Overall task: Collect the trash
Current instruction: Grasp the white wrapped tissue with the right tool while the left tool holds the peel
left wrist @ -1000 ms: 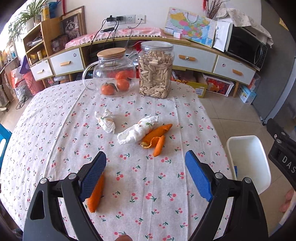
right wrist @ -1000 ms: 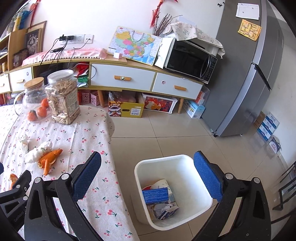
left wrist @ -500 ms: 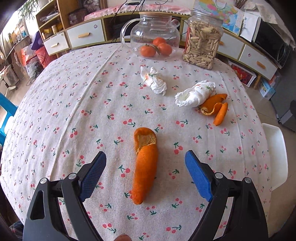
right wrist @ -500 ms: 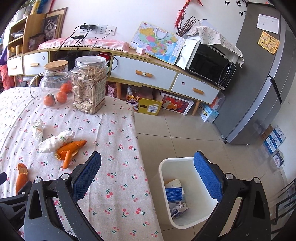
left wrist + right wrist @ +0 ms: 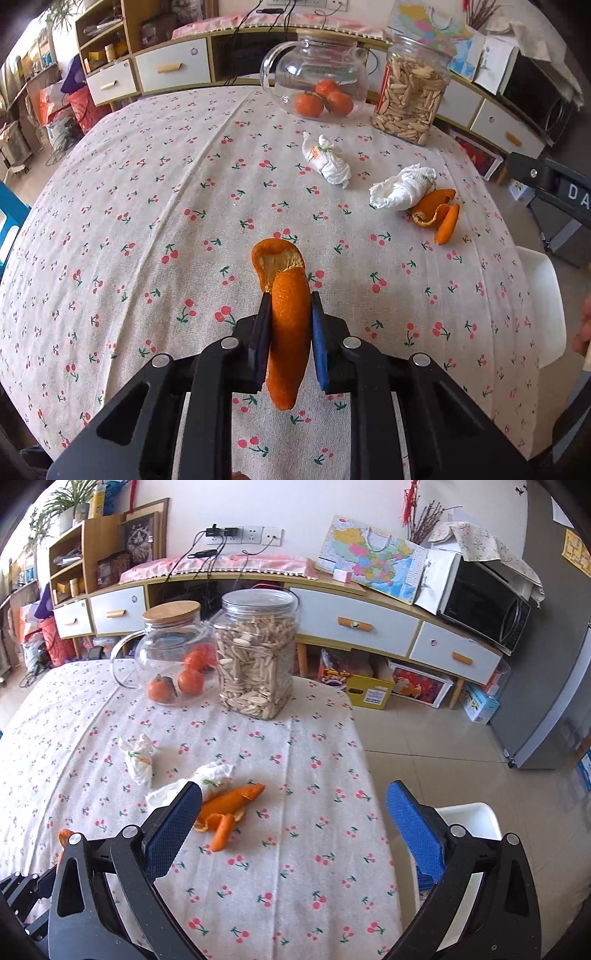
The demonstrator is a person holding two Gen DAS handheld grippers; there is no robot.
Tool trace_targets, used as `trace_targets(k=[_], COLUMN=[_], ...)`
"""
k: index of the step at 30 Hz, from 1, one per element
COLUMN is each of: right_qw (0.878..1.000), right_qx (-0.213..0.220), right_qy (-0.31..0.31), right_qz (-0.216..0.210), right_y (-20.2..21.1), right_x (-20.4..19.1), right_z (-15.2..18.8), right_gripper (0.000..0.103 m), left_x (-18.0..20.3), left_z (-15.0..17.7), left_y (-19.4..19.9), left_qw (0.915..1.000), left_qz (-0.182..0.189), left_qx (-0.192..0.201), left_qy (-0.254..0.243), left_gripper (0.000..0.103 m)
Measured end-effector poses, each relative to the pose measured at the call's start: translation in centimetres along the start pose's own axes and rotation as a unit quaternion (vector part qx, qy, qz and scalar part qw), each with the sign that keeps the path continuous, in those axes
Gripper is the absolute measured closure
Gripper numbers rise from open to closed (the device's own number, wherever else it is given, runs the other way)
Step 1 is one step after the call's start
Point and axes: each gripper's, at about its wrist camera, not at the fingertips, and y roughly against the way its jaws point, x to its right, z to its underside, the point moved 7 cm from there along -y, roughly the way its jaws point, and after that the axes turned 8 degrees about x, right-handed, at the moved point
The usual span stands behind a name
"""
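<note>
One long strip of orange peel point(image 5: 289, 332) sits between the blue pads of the left gripper point(image 5: 289, 314), its long axis running along the line of the fingers: the near end pokes back toward the camera past the pads, and the far end curls open just ahead of the fingertips, showing its pale inner side. The jaws are closing and have come in narrow, with both pads against the flanks of the peel. This gripper tilts steeply down at the cherry-print tablecloth point(image 5: 147, 221), and the peel lies on or just over the cloth; which, I cannot tell.

Ahead of the left gripper and to its right lies a second heap of orange peel point(image 5: 436, 216), touching a crumpled white tissue point(image 5: 402, 186). Another crumpled tissue point(image 5: 327, 160) lies farther ahead, apart from both. Beyond them stand a glass jug point(image 5: 314, 86) with oranges inside and a clear jar point(image 5: 410, 99) of pale seeds.

The right gripper point(image 5: 293, 827) points down at a shallower slant over the table's near right part, jaws spread wide with nothing between them. The peel heap point(image 5: 225, 808) and its tissue point(image 5: 207, 779) lie just ahead of its left finger. A white bin point(image 5: 469, 812) stands on the floor behind its right finger, beside the table edge.
</note>
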Motion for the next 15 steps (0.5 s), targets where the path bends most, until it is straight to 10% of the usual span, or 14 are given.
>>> trace_targets(k=[15], right_qw=[0.979], right_qx=[-0.099], right_qy=[0.111], right_qz=[-0.137], right_y=[-8.6], right_x=[-14.7], right_z=[0.2], right_gripper=[0.016], left_x=[-3.2], left_z=[-2.7], left_y=[1.1], left_qw=[0.9969], left_qz=[0.006], left_qx=[0.022], left_qy=[0.076], left_gripper=[0.083])
